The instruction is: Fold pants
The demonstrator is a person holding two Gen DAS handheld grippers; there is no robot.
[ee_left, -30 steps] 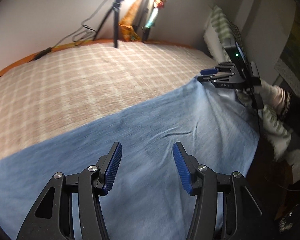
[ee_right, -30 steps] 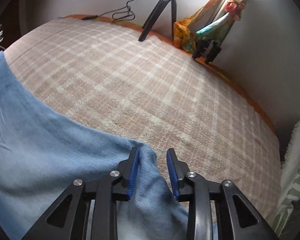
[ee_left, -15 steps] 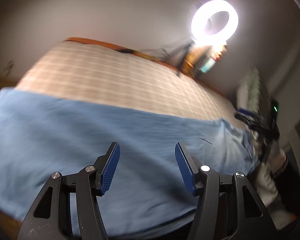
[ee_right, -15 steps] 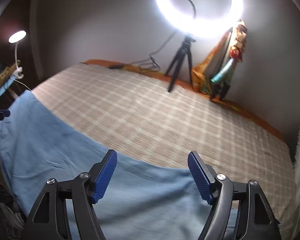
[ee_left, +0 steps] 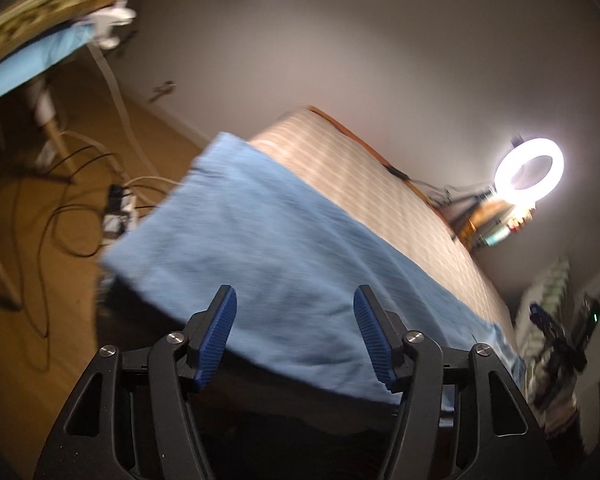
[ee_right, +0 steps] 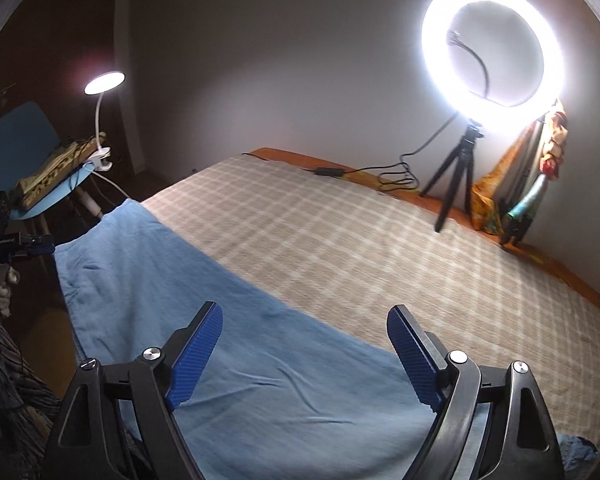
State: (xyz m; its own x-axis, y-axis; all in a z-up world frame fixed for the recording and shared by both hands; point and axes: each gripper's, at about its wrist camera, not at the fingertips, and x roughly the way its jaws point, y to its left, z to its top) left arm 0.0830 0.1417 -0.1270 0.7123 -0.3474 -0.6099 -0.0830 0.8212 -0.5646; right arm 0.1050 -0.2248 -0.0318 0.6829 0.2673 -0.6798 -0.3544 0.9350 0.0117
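Light blue pants (ee_left: 276,256) lie flat along the near edge of the bed, also in the right wrist view (ee_right: 236,340). My left gripper (ee_left: 294,334) is open and empty, raised above the pants near their left end. My right gripper (ee_right: 304,356) is wide open and empty, held above the pants' right part. The left gripper shows at the far left of the right wrist view (ee_right: 28,246); the right gripper shows blurred at the far right of the left wrist view (ee_left: 548,324).
The bed has a beige checked cover (ee_right: 360,248). A ring light on a tripod (ee_right: 492,48) and colourful cloth (ee_right: 516,168) stand at its far edge. A blue chair (ee_right: 24,156) with a clip lamp (ee_right: 100,92) stands left; cables (ee_left: 72,208) lie on the wooden floor.
My right gripper let go of the pants' corner and opened wide. Both grippers lifted and drew back from the pants; the left view swung toward the pants' left end.
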